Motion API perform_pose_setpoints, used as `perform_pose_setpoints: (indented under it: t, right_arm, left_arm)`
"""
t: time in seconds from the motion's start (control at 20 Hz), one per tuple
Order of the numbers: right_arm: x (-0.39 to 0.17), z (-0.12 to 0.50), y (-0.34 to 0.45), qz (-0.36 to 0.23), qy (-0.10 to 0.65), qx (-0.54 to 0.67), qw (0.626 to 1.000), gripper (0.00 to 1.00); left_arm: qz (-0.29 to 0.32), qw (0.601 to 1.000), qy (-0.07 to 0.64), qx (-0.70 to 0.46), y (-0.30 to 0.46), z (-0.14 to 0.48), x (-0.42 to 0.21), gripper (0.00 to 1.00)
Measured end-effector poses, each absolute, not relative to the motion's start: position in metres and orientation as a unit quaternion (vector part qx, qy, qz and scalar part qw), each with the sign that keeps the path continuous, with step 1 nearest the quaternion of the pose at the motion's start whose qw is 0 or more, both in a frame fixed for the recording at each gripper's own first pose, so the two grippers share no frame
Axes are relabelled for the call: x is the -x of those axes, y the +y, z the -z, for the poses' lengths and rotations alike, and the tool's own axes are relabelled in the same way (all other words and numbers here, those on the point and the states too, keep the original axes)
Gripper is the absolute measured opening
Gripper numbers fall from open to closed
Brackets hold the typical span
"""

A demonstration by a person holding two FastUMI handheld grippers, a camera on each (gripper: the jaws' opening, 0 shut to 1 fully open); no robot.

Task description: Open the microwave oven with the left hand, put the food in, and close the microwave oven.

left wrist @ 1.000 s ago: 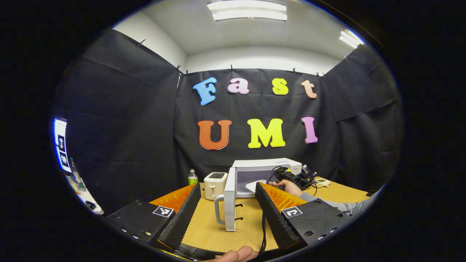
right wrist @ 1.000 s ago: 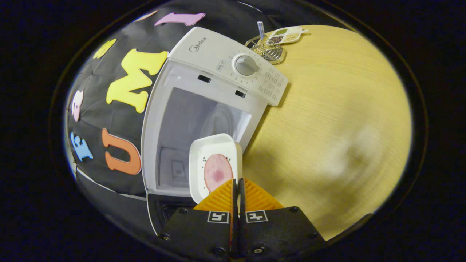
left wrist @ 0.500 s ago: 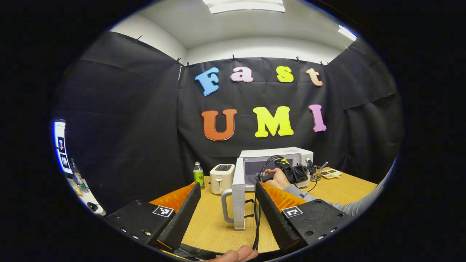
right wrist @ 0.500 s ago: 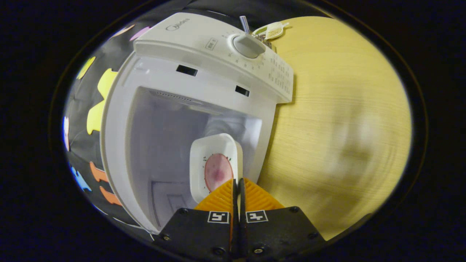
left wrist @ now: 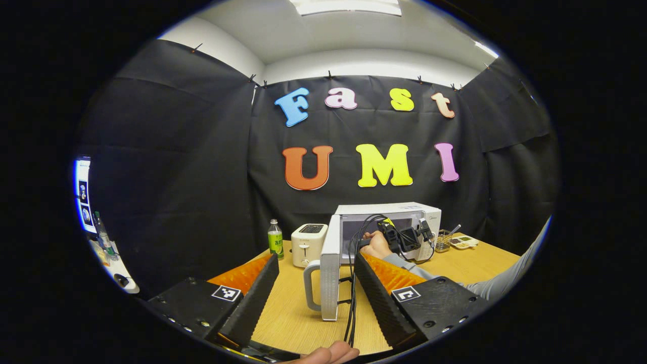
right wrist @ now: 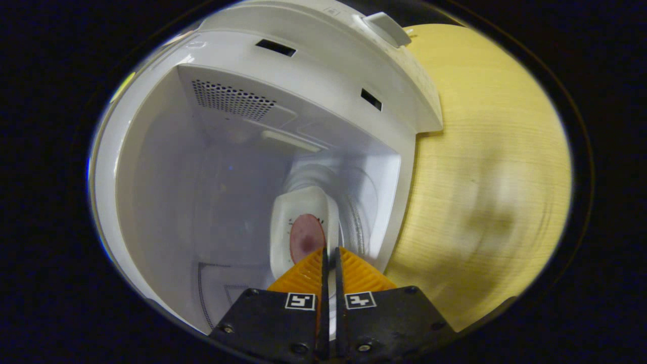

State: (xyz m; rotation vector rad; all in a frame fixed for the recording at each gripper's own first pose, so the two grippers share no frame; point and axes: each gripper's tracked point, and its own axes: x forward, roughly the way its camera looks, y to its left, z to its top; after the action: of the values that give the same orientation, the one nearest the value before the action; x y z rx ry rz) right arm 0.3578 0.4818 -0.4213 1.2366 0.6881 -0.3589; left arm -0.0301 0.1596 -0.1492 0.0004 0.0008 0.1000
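the right gripper (right wrist: 329,253) has its jaws pressed nearly together, pinching the near rim of a white dish (right wrist: 303,222) that carries a round pink slice of food (right wrist: 307,241). the dish is held tilted inside the cavity of the microwave (right wrist: 242,151), in front of the glass turntable (right wrist: 354,202) at the cavity floor; contact between dish and turntable cannot be told. the microwave stands on a wooden table (right wrist: 485,151), with its control knob (right wrist: 386,28) at the top edge of the right gripper view. in the left gripper view, the left gripper (left wrist: 316,273) has its jaws spread wide and holds nothing, hovering above the table (left wrist: 303,323) well short of the microwave (left wrist: 389,212). the microwave door (left wrist: 329,268) stands swung open, edge-on, with its handle (left wrist: 309,285) between the two fingers in that view but farther off. a hand (left wrist: 376,246) with a grey sleeve (left wrist: 505,278) reaches into the open microwave holding the other gripper, cables trailing from it. a toaster (left wrist: 308,244) and a green bottle (left wrist: 275,240) stand to the left of the door, near the wall. a small rack (left wrist: 444,241) and a small tray (left wrist: 464,241) sit to the right of the microwave.
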Motion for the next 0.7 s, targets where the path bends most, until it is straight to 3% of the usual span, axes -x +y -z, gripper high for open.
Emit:
perform_pose_setpoints:
  t: [0.05,0.1,0.25,0.4,0.45,0.5,0.55,0.6,0.7]
  right_arm:
    - [-0.358,0.419,0.478,0.166,0.307,-0.568,0.745,0.01]
    - [-0.359,0.416,0.474,0.161,0.297,-0.571,0.748,0.01]
    - [-0.358,0.404,0.479,0.123,0.301,-0.581,0.746,0.48]
    - [-0.347,0.391,0.480,0.097,0.305,-0.572,0.756,0.81]
    - [-0.339,0.390,0.476,0.100,0.307,-0.564,0.760,0.99]
    - [-0.333,0.388,0.475,0.098,0.306,-0.564,0.761,0.90]
    - [-0.326,0.385,0.473,0.090,0.308,-0.564,0.760,0.90]
    - [-0.320,0.383,0.470,0.084,0.311,-0.562,0.762,0.99]
    - [-0.305,0.374,0.467,0.062,0.318,-0.561,0.762,0.99]
  left_arm:
    - [-0.051,0.999,-0.007,0.000,0.161,0.146,0.032,0.92]
    - [-0.050,0.999,-0.012,0.000,0.162,0.144,0.034,0.92]
    - [-0.048,0.999,-0.017,0.001,0.163,0.140,0.039,0.92]
    - [-0.048,0.998,-0.026,0.003,0.166,0.135,0.047,0.92]
    - [-0.052,0.998,-0.027,0.003,0.168,0.134,0.047,0.92]
    - [-0.052,0.998,-0.025,0.002,0.169,0.133,0.049,0.92]
    - [-0.056,0.998,-0.024,0.000,0.170,0.133,0.052,0.92]
    - [-0.060,0.998,-0.023,-0.002,0.174,0.133,0.054,0.92]
    - [-0.062,0.998,-0.019,-0.003,0.178,0.134,0.058,0.92]
